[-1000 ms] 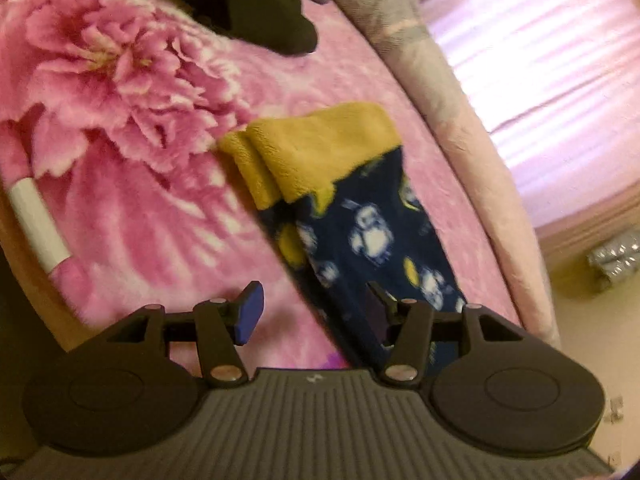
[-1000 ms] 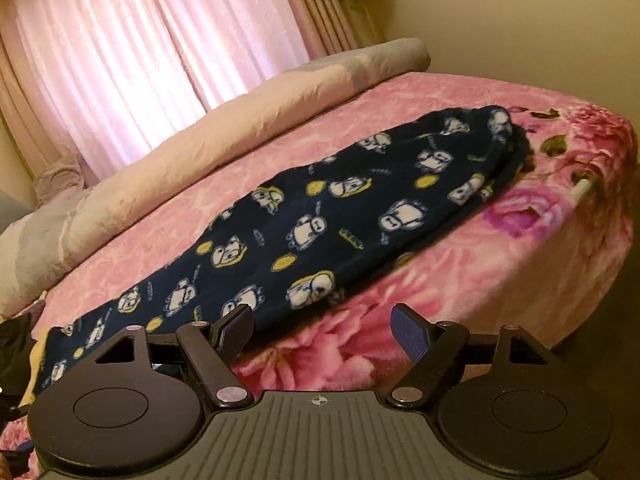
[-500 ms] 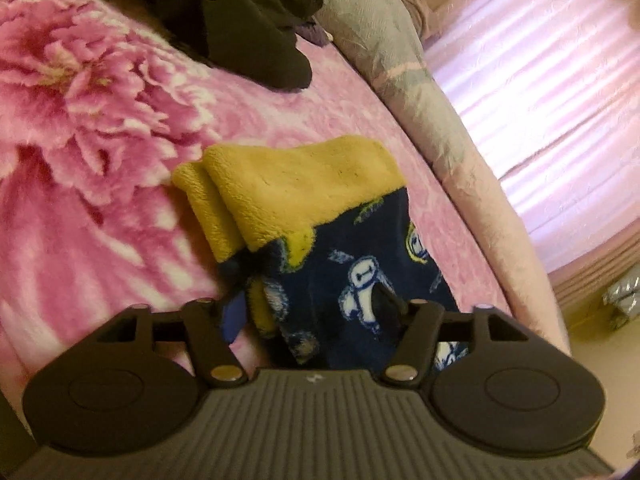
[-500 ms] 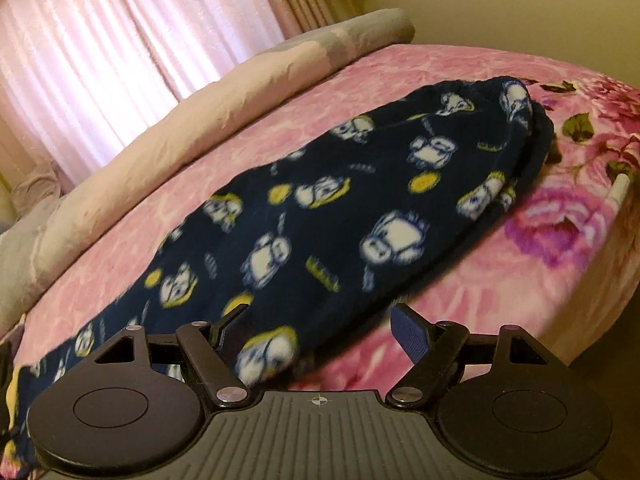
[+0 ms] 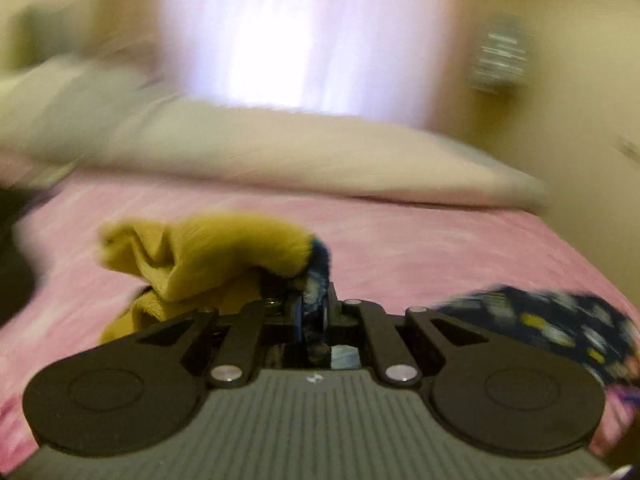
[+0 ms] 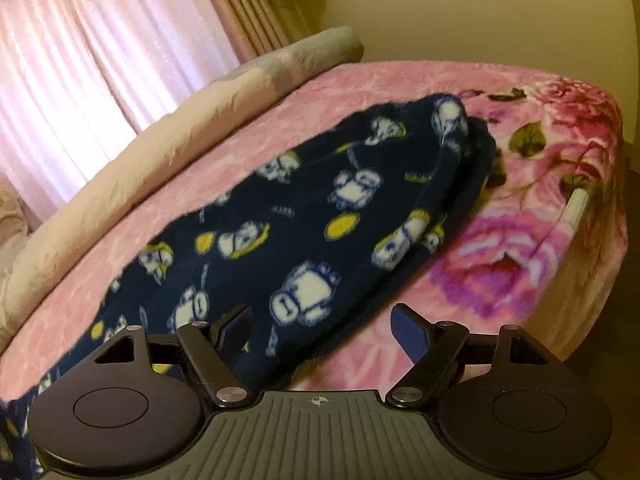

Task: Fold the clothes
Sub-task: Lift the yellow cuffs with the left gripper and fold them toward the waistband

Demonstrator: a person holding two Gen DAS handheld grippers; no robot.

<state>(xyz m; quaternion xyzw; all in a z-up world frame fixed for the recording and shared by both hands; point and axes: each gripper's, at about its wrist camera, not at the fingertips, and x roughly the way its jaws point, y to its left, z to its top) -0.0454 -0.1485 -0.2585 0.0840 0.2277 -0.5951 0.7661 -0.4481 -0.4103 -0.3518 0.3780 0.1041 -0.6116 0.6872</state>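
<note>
Navy fleece trousers (image 6: 320,216) with white cartoon figures lie stretched along the pink bed. Their yellow cuff end (image 5: 208,260) is bunched and lifted off the bed in the blurred left wrist view. My left gripper (image 5: 312,312) is shut on the navy cloth just beside the yellow cuff. More navy cloth (image 5: 552,320) lies at the right. My right gripper (image 6: 322,328) is open; its jaws straddle the near edge of the trousers near their wide end, and one fingertip (image 6: 408,330) is over the blanket.
The bed carries a pink flowered blanket (image 6: 520,248) with its edge falling away at the right. A long pale bolster (image 6: 160,152) runs along the far side under pink curtains (image 6: 100,60). A dark garment (image 5: 12,264) lies at the left edge.
My left gripper closed on the trousers by the yellow cuff and lifted it, swinging the view up toward the curtains. My right gripper moved closer over the trousers, still open.
</note>
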